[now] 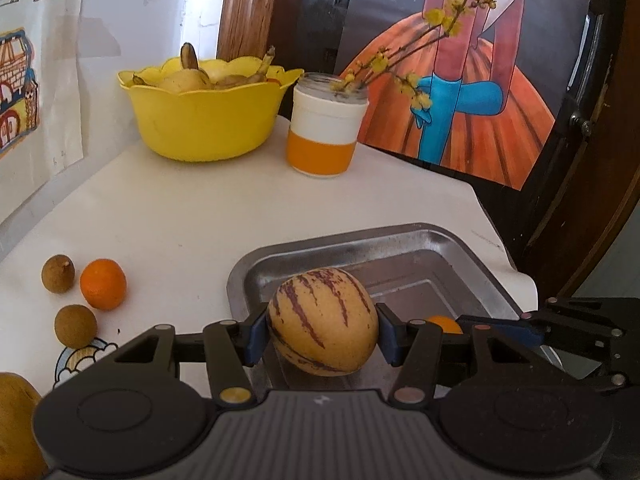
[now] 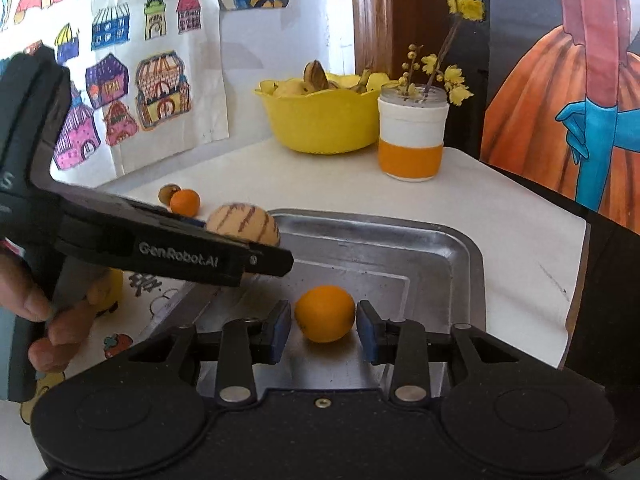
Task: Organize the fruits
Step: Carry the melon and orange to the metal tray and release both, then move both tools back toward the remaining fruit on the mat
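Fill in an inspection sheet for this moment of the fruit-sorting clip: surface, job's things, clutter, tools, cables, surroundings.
Surface: white table with cartoon stickers near its front edge.
Job's things: metal tray holding one orange fruit; striped melon-like fruit over the tray's near edge; on the table, a small orange and two brown round fruits; yellow bowl with bananas.
Clutter: orange-and-white jar holding yellow-flowered twigs.
Tools: left tool clamps the striped fruit; right tool straddles the orange fruit, small gaps either side.
Cables: nothing seen.
Surroundings: children's drawings on the wall, a large painting.
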Tool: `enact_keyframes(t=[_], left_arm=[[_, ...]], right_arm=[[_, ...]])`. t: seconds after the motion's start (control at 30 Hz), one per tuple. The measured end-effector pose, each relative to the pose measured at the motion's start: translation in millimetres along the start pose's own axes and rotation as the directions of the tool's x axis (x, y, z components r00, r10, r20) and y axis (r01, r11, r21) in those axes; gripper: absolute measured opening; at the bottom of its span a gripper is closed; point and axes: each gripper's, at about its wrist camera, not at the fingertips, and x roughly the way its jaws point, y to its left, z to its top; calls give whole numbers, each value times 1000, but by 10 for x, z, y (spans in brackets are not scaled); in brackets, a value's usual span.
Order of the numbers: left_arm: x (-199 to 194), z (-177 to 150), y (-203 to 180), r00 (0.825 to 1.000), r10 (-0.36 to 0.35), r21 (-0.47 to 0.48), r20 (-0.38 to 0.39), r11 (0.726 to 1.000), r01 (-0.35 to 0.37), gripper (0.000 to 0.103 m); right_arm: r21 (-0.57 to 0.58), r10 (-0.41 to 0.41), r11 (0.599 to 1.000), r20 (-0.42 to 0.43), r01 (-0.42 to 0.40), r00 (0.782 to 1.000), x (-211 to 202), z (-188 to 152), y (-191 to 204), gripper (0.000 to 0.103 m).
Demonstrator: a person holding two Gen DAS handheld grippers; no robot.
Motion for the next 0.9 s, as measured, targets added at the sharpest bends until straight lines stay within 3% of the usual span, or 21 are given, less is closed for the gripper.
enact_keyframes(t=[0.33,0.4,0.53,0.7,0.9], left_arm=[[67,-52,-69,999,-5,20,-44,1000,6,59],[35,-65,-96,1000,8,30,-25,1000,-7,62],[-72,-70,-132,1000,3,47,-1,999,-3,80],[-318,-80,-132,999,-4,39,35,999,3,89],[-778,-120,-85,992,-6,32,127,999,2,101]], right_arm=[[15,-17,1000,20,17,1000,-244,-98,49,58],[10,-22,1000,30,22,999,-299,-115,60,64],[11,-41,999,39,40,998,-427,-134,96,81],[10,-60,998,59,59,996,-621,-124,207,96],[10,-73,997,85,72,994,-884,-77,413,102]])
